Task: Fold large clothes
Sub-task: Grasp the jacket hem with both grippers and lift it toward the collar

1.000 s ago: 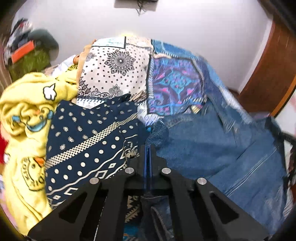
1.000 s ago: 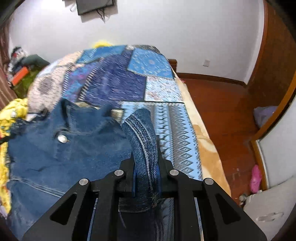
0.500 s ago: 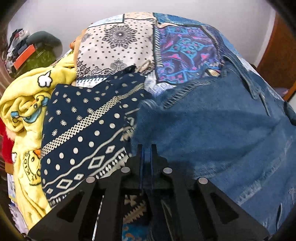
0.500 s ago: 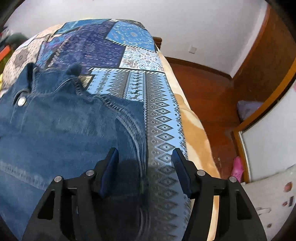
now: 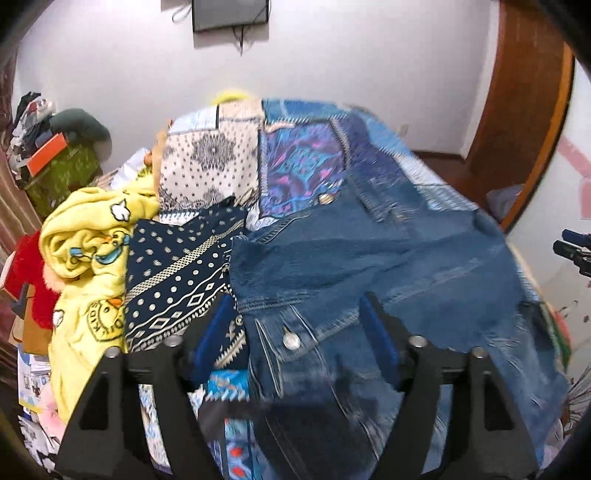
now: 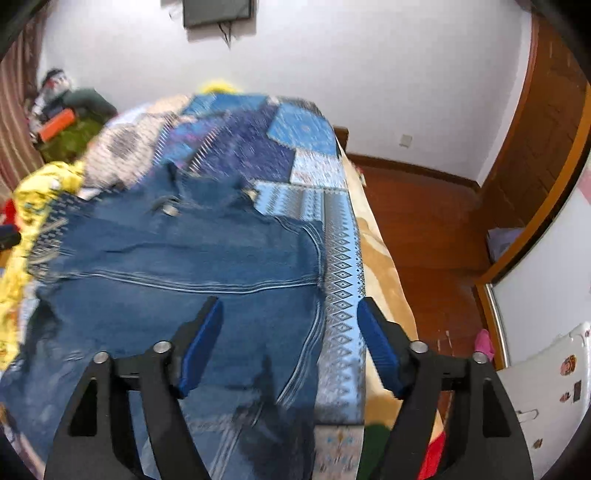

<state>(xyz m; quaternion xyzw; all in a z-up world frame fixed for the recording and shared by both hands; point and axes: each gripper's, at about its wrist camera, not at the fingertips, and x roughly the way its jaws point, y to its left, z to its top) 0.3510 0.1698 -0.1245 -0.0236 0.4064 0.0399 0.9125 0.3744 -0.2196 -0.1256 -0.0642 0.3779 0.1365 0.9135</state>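
We hold both jaws wide and empty over the denim jacket [image 6: 192, 266], which stretches ahead: left hand-held gripper [image 5: 295, 325] above its near cuff, right hand-held gripper [image 6: 288, 343] straddling its right edge.

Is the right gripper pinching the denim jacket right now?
No, the right gripper is wide open above the jacket, with nothing between its fingers.

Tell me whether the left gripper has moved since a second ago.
Yes. The left gripper has opened, released the denim jacket and pulled back: the wall TV is now fully in view.
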